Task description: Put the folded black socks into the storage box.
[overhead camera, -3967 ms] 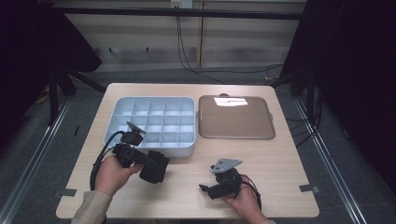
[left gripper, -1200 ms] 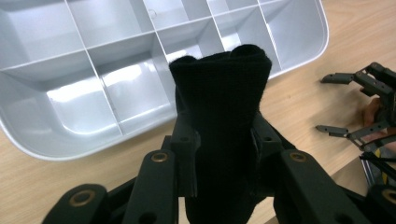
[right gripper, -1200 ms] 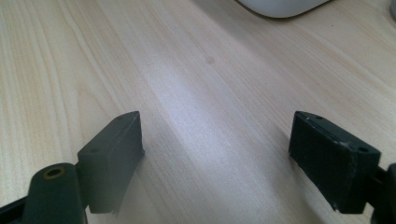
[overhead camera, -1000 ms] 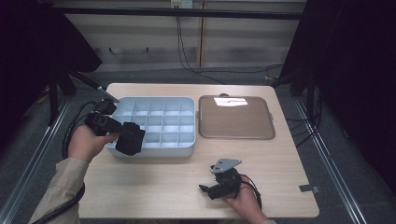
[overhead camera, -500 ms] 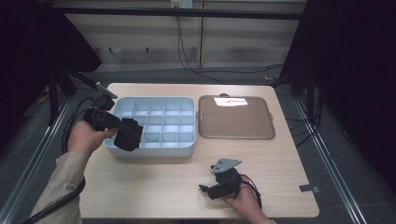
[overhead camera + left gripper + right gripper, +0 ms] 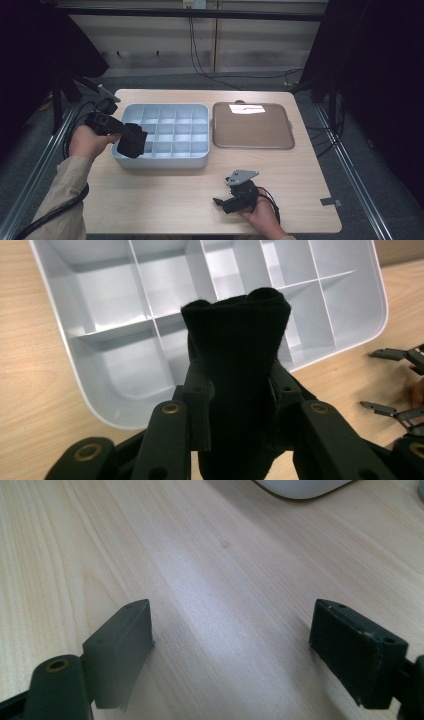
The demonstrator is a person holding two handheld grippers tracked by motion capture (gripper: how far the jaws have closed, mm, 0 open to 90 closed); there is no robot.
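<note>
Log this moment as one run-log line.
left gripper: shut on black fabric roll, over grey compartment tray | right gripper: open, resting on wooden table

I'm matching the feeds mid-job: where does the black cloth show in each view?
High view: black cloth in the left claw, over the grey tray's near-left corner.
Left gripper view: centre, clamped between the jaws, above the tray.
Right gripper view: bare tabletop between open jaws.
Shared landmark: the grey tray.

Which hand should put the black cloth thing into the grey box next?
Left, most likely. The left gripper is shut on the black cloth right over the divided tray. The right gripper rests open near the table's front edge, holding nothing.
</note>
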